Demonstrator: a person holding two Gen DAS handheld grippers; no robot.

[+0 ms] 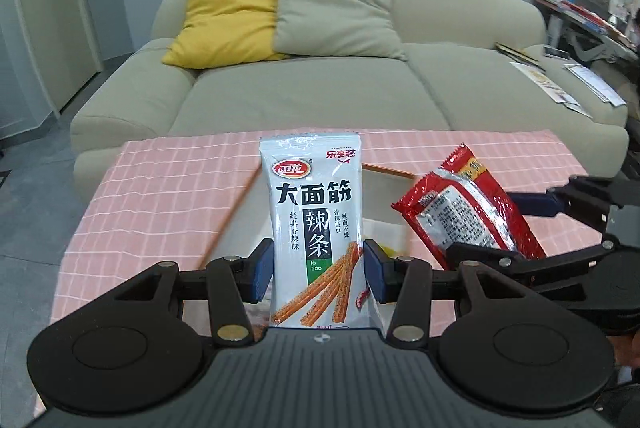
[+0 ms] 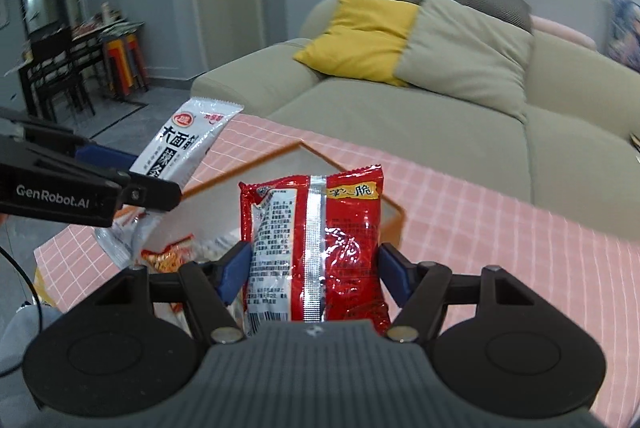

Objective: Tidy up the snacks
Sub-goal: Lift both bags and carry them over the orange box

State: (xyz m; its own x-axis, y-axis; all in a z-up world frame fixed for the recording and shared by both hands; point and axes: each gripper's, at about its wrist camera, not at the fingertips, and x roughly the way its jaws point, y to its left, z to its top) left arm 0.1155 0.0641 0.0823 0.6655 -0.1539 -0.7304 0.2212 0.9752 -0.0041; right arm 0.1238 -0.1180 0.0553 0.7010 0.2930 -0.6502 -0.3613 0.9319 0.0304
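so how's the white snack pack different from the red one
The white snack pack is narrow, printed with brown spicy sticks and large black characters, showing its front; the red snack pack is wider and shows its back, with a silver seam and fine print. The white one sits in the left gripper, the red one in the right gripper. Both are sealed, gripped by their sides, above the orange-rimmed box.

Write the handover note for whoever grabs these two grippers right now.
Left gripper: shut on the white latiao packet, held upright above the white box.
Right gripper: shut on the red snack packet, also above the box.
Box sits on the pink checked tablecloth; other packets lie inside.
Done: both packets gripped.
Left: where they go isn't visible.
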